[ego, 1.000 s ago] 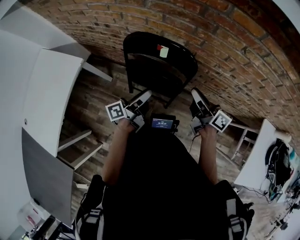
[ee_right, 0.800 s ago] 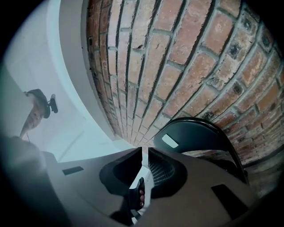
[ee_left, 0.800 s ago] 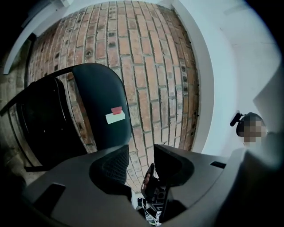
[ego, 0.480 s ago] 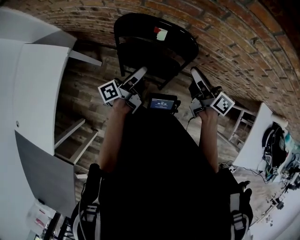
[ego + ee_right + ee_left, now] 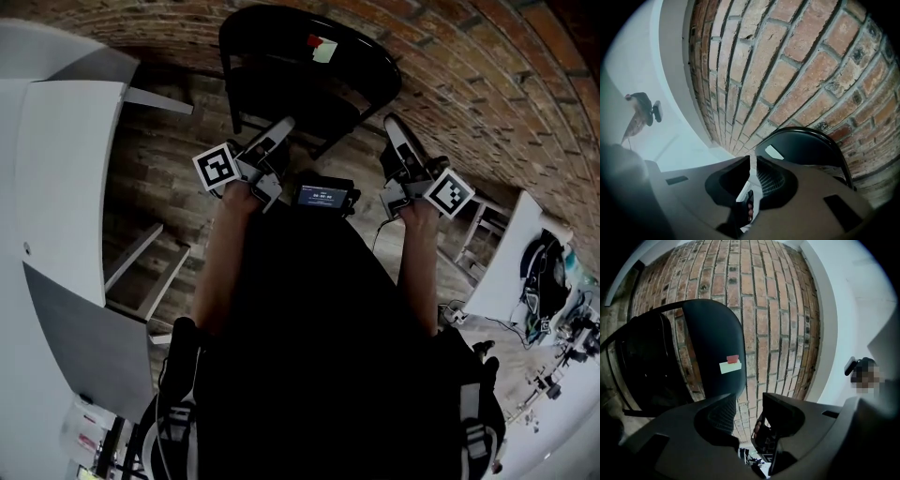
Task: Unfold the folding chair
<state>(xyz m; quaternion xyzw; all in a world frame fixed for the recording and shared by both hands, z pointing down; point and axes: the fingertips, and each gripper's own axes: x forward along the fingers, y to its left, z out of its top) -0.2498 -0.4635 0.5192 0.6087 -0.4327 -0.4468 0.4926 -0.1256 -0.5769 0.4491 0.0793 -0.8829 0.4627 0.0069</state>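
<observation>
The black folding chair [image 5: 300,66] stands folded flat against the brick wall, with a red and white label [image 5: 322,47] on its backrest. My left gripper [image 5: 284,125] is just short of its lower left side, open, with nothing between the jaws. In the left gripper view the chair [image 5: 708,343] fills the left half, beyond the left gripper [image 5: 746,404]. My right gripper [image 5: 392,127] hangs by the chair's right edge, shut and empty. In the right gripper view the chair [image 5: 811,145] shows behind the closed right gripper [image 5: 753,161].
A white cabinet or desk [image 5: 56,187] fills the left side, with white slats [image 5: 150,272] below it. A white table [image 5: 506,262] and hanging clutter stand at the right. A small lit screen [image 5: 323,195] sits on the person's chest. The floor is dark wood planks.
Both grippers have moved a little forward toward the chair and sit higher in the head view. Their jaws look unchanged.
</observation>
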